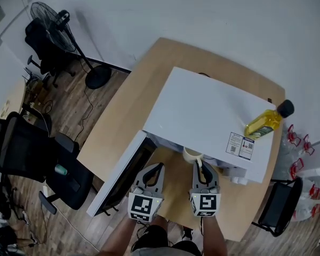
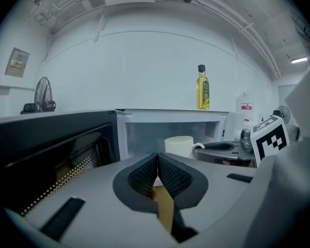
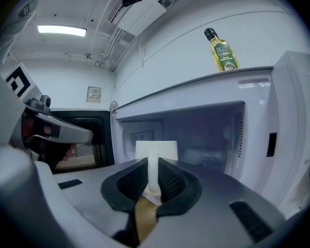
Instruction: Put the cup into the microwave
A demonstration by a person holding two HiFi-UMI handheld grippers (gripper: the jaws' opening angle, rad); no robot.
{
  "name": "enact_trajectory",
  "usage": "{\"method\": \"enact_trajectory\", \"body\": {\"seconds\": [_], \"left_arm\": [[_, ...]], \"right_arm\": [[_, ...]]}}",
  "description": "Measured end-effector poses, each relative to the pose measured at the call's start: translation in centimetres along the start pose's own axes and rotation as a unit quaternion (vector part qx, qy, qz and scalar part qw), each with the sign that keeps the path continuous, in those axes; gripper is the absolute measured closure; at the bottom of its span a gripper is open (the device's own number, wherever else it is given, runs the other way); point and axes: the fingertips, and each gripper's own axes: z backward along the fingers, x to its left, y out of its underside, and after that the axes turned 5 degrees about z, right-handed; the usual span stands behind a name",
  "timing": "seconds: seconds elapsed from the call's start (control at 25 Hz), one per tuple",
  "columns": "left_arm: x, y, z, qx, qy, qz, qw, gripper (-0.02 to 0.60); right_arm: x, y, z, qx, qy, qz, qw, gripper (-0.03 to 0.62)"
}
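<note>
Your right gripper (image 3: 154,186) is clamped on the handle of the cup (image 3: 156,150). The cup is upright, straight ahead of the jaws at the mouth of the open microwave (image 3: 196,94), with the cavity directly beyond. Your left gripper (image 2: 157,182) is closed on nothing.

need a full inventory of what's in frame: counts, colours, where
microwave: 1, white, on the table, door swung open to the left
cup: 1, white, at the microwave's opening
oil bottle: 1, yellow with a black cap, upright on top of the microwave
table: 1, light wood, under the microwave
fan: 1, black, standing on the floor at far left
chairs: at least 3, black, around the table
left gripper: 1, grey, shut and empty, facing the open door
right gripper: 1, grey, shut on the cup's handle
</note>
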Motion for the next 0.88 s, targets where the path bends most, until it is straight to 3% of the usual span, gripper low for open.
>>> {"method": "enact_trajectory", "body": {"seconds": [0.88], "left_arm": [[0.9,1.2,-2.6,0.014,0.03,0.007,0.9994,0.557]], "right_arm": [[-0.2,2.3,-4.5,0.024,0.043,0.012,0.999,0.546]]}}
